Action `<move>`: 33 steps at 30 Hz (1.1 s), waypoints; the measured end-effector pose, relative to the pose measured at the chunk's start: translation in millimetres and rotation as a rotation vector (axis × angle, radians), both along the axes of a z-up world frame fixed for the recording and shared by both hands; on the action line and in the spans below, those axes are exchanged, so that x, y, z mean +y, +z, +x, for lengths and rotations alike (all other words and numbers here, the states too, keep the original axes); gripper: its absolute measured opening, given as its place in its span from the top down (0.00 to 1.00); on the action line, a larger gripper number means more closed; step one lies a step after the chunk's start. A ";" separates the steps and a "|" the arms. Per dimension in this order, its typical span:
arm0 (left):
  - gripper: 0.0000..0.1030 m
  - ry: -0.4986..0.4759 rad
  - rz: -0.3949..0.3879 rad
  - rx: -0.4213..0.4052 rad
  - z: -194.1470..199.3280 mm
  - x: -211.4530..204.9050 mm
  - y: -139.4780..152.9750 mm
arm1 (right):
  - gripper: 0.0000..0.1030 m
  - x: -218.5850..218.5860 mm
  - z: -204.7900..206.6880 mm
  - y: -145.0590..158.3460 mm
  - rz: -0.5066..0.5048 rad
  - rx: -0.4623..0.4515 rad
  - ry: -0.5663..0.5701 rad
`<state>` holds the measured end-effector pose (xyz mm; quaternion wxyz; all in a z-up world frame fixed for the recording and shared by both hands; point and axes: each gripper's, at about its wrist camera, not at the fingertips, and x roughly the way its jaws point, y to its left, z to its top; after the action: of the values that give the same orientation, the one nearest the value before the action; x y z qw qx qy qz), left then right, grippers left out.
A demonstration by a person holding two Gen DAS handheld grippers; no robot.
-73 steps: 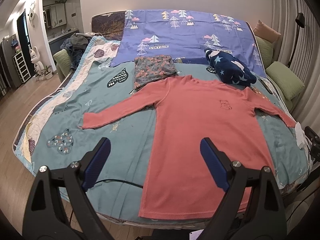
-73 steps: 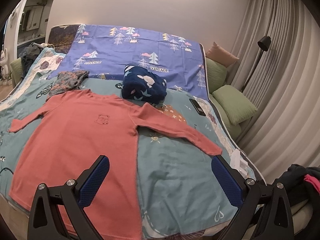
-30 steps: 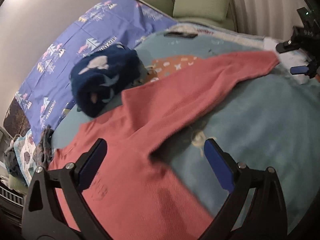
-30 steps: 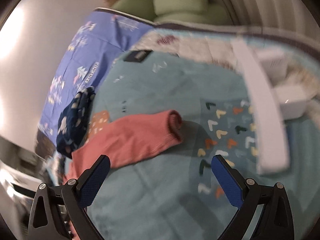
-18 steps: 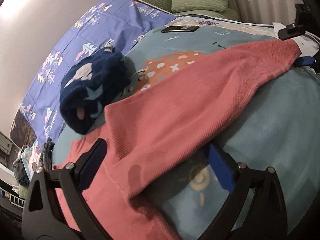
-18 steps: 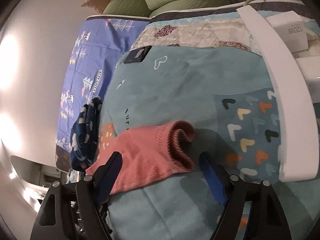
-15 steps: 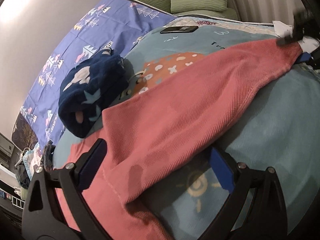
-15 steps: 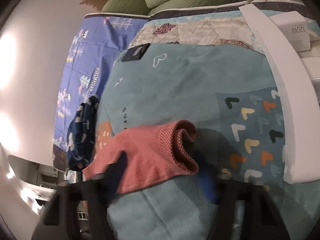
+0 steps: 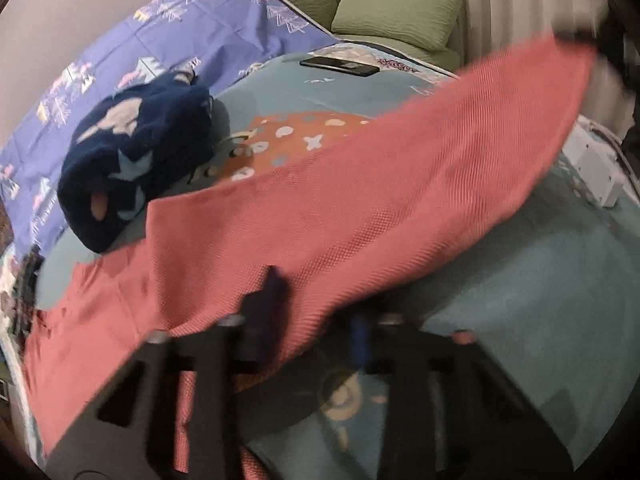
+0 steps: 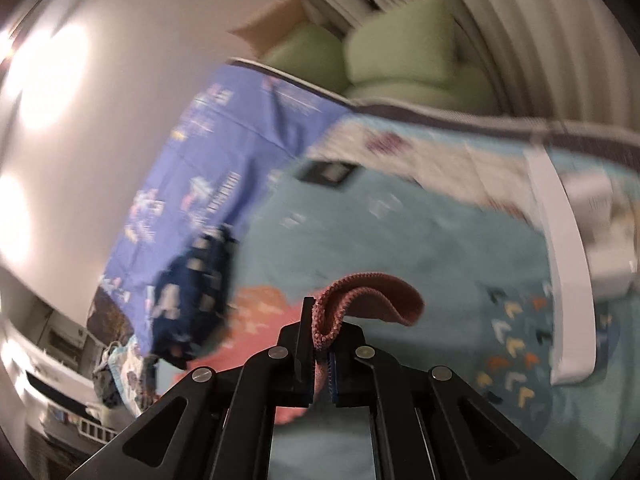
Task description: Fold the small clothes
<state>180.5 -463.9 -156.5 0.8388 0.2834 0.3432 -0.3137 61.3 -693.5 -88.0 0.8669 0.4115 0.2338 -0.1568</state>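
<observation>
Your coral shirt (image 9: 328, 216) stretches across the teal quilt (image 9: 552, 280) mid-frame, sleeve lifted toward upper right. Your left gripper (image 9: 316, 312), blurred, appears clamped on the sleeve near the armpit. Your right gripper (image 10: 320, 344) pinches the cuff (image 10: 372, 292).

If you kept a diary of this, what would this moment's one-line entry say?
step: sleeve fold | left gripper: shut on sleeve near armpit | right gripper: shut on cuff | coral shirt: sleeve lifted off bed
</observation>
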 end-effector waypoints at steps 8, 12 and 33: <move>0.92 0.096 -0.326 0.173 13.9 42.8 28.1 | 0.97 50.6 27.4 97.1 -0.154 -0.133 0.122; 0.92 0.144 -0.563 0.307 25.6 77.3 40.2 | 0.97 90.7 42.6 141.6 -0.236 -0.190 0.208; 0.29 0.454 -0.931 0.342 66.5 335.4 107.1 | 0.97 349.4 136.4 172.6 -0.441 -0.238 0.744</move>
<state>247.0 -128.5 -49.4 0.8544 -0.2543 0.3521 -0.2852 197.7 -344.1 84.5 0.9520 0.1200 0.2257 0.1682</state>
